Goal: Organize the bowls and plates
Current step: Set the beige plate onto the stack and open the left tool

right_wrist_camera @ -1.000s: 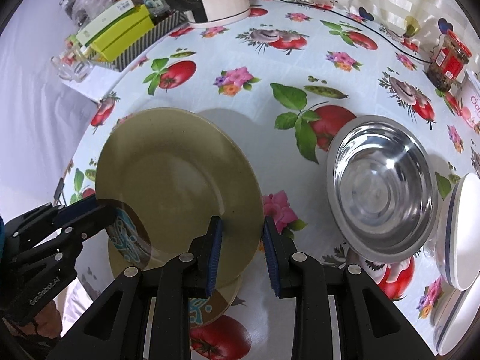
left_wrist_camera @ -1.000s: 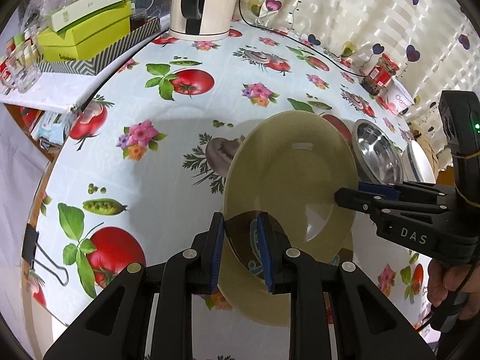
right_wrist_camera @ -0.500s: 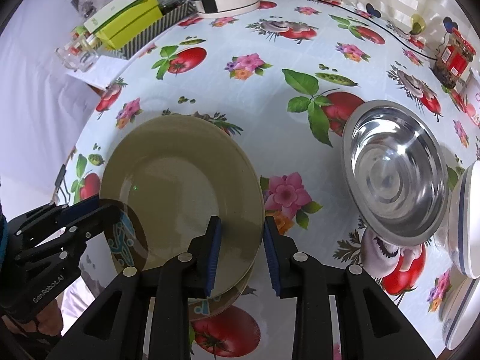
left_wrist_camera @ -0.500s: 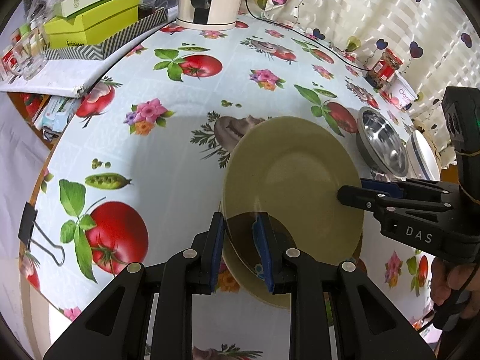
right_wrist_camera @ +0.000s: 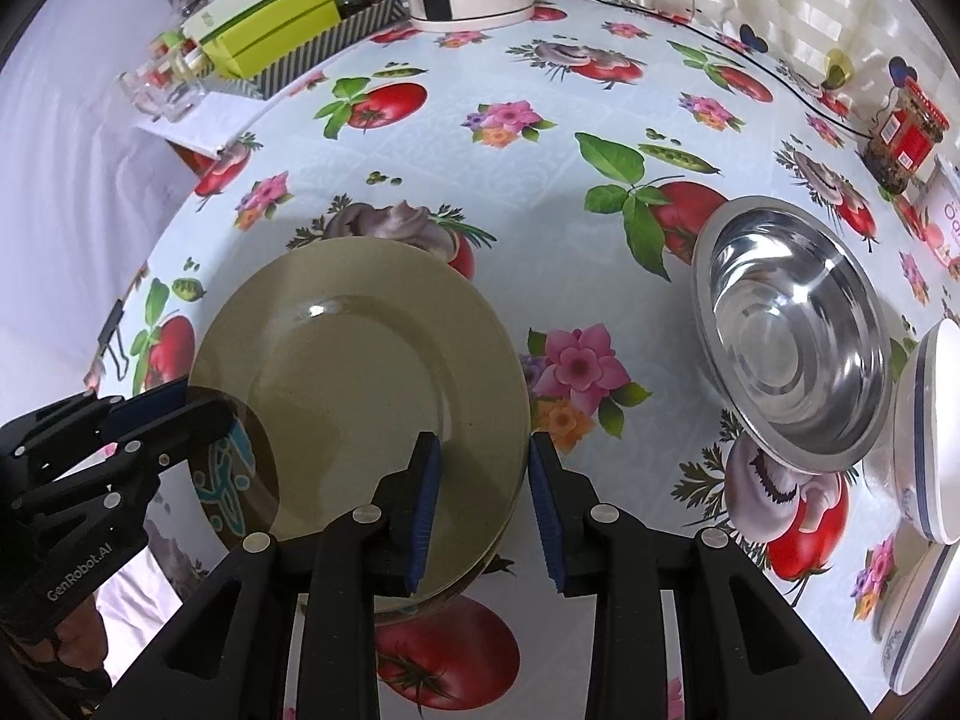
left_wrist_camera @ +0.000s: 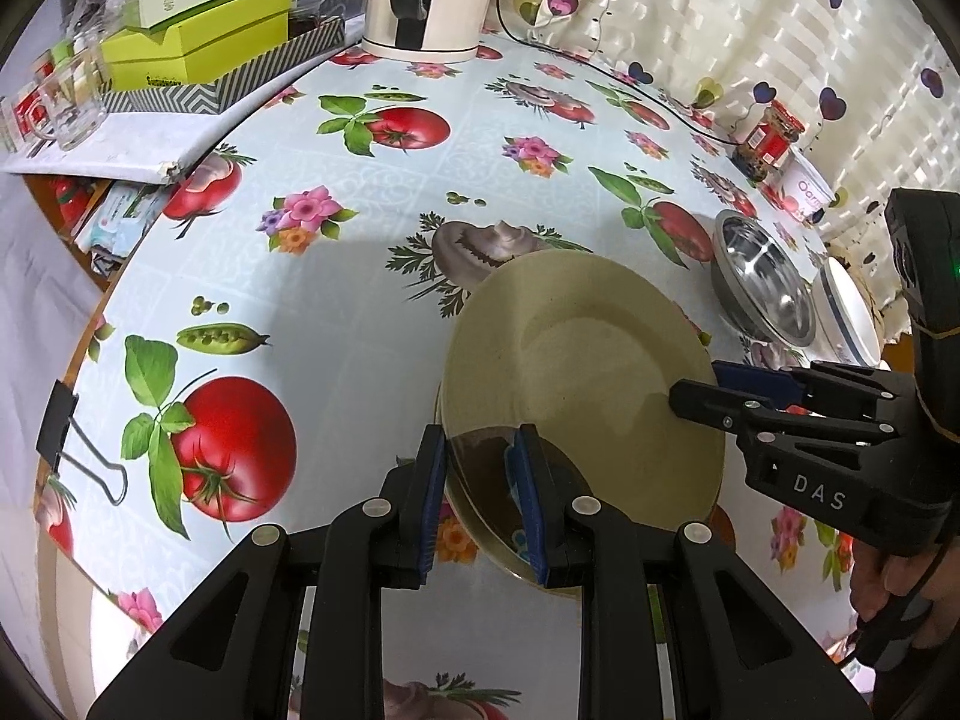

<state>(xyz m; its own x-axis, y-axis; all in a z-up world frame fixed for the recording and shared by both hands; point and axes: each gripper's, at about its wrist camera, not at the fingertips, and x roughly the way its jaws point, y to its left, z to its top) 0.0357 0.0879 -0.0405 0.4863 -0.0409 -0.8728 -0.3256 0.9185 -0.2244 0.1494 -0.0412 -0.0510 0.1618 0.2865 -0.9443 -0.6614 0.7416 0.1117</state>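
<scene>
done: green plate [right_wrist_camera: 360, 372] now sits on another plate on the table | left gripper [left_wrist_camera: 480, 495] pinches its near rim | right gripper [right_wrist_camera: 483, 501] jaws just opening, rim loose between | left: steel bowl [right_wrist_camera: 792, 330] and white bowls [right_wrist_camera: 927, 444] not stacked yet

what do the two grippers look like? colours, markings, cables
Both are matte black plastic with two fingers, blue ribbed pads and round silver pivot screws. The left gripper carries white "GenRobot.AI" lettering on its side, seen from the right wrist view. The right gripper is marked "DAS" in white, and its black handle shows a small green light. No cable on either can be made out clearly.
</scene>
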